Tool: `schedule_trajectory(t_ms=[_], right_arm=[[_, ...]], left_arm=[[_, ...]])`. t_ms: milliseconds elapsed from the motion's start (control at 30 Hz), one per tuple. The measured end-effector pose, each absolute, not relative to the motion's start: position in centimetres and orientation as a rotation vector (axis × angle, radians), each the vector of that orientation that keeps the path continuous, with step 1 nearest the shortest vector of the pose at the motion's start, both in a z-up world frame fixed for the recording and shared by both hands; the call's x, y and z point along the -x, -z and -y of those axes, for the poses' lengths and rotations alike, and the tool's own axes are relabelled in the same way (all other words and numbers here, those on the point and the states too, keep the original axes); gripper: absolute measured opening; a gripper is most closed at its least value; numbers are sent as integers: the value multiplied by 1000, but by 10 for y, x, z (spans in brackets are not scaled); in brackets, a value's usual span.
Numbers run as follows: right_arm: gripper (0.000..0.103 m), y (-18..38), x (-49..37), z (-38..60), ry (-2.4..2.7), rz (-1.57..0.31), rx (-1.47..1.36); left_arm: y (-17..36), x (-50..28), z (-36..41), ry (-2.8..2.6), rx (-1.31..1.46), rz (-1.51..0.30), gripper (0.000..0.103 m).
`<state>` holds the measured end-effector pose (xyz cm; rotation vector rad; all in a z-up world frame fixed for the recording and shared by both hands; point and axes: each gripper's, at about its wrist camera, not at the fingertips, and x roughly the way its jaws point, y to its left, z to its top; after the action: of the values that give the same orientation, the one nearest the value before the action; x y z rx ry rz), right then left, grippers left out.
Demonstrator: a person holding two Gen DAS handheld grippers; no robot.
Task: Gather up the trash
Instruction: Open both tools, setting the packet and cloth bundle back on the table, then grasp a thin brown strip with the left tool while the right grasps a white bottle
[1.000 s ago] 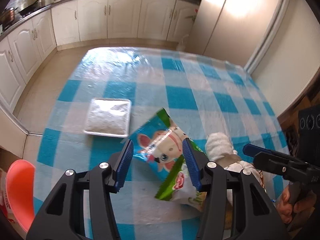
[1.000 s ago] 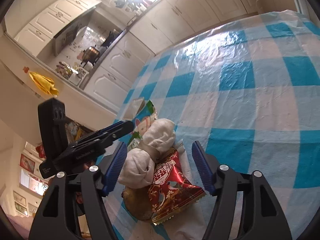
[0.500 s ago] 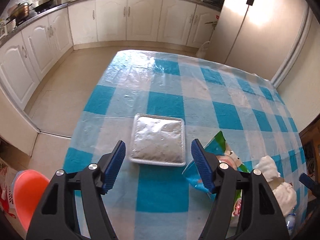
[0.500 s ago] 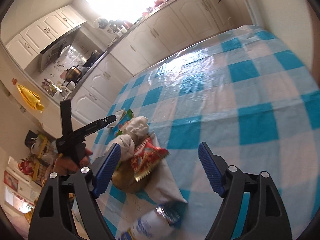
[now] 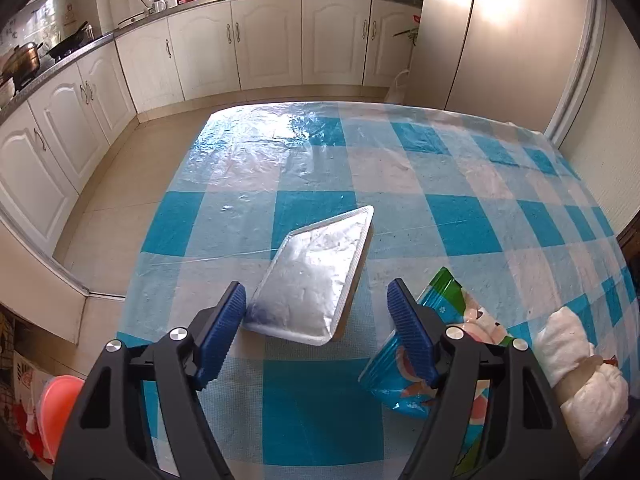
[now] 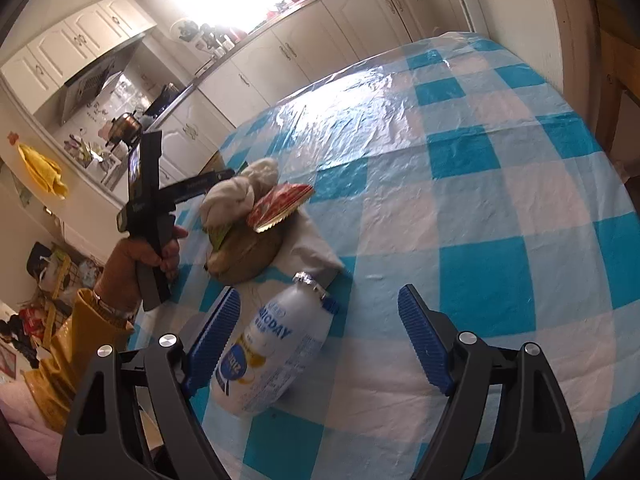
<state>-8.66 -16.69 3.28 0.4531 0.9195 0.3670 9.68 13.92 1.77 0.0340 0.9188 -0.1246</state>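
Blue-and-white checked tabletop (image 5: 312, 216) under a clear plastic sheet, filling most of both views, white kitchen cabinets (image 5: 264, 44) beyond it

Near the middle of the tabletop in the left wrist view, a flat rectangular silver foil tray (image 5: 316, 276), lying at an angle, its near corner between the fingers of the left gripper (image 5: 318, 334); jaws wide apart after just opening, pads clear of the tray, nothing gripped

Just right of that gripper, a blue-and-green printed snack bag (image 5: 436, 344) flat on the tabletop, partly behind the right finger; further right, at the picture's edge, a knotted white cloth bundle (image 5: 576, 368)

In the right wrist view, a white plastic drink bottle with blue lettering (image 6: 268, 352) lying on its side, foil-topped neck pointing away, between the fingers of the right gripper (image 6: 320, 340) and close against the left finger; whether that pad touches it cannot be told; jaws spread wide, just opened, far pad well clear, so no grip

Beyond the bottle, a heap of trash: same white bundle (image 6: 240, 192), a red crinkled snack wrapper (image 6: 280, 206) and a round brown item (image 6: 252, 252) on a pale sheet

At the left, a hand (image 6: 140, 256) in a yellow sleeve (image 6: 88, 332) around the left gripper's black handle
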Motion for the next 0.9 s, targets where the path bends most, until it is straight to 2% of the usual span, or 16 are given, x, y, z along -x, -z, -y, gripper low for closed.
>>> schedule_trajectory(t_ms=[67,133,200,267,367,600,667,733,833,900], right_arm=[[81,-32,90,163,-371,-924,-443],[81,-30,91,159,-360,-934,-432],[81,-27,93,156,-365,-945,-435],[81,-24,95,153,-363,-953,-429],[81,-24,95,150,-369,-965,-429],[81,-26,92,136,-392,-972,-405],[80,-26,90,134,-385,-973,-397],[71,-24,88,133,-387,-975,-402],[65,-21,85,133,-373,-981,-390],[65,-21,84,134,-372,-976,-390]], left_arm=[[-18,-97,-142,124,-22,-914,73],[-19,-95,-143,116,-19,-906,67],[-19,-94,-144,117,-17,-905,56],[-19,-94,-144,120,-13,-901,50],[-19,-92,-144,119,-12,-898,33],[-24,-83,-145,126,3,-871,13],[-24,-79,-147,130,7,-866,12],[-25,-75,-148,129,10,-861,12],[-27,-70,-151,131,17,-853,12],[-28,-67,-153,131,24,-849,11]])
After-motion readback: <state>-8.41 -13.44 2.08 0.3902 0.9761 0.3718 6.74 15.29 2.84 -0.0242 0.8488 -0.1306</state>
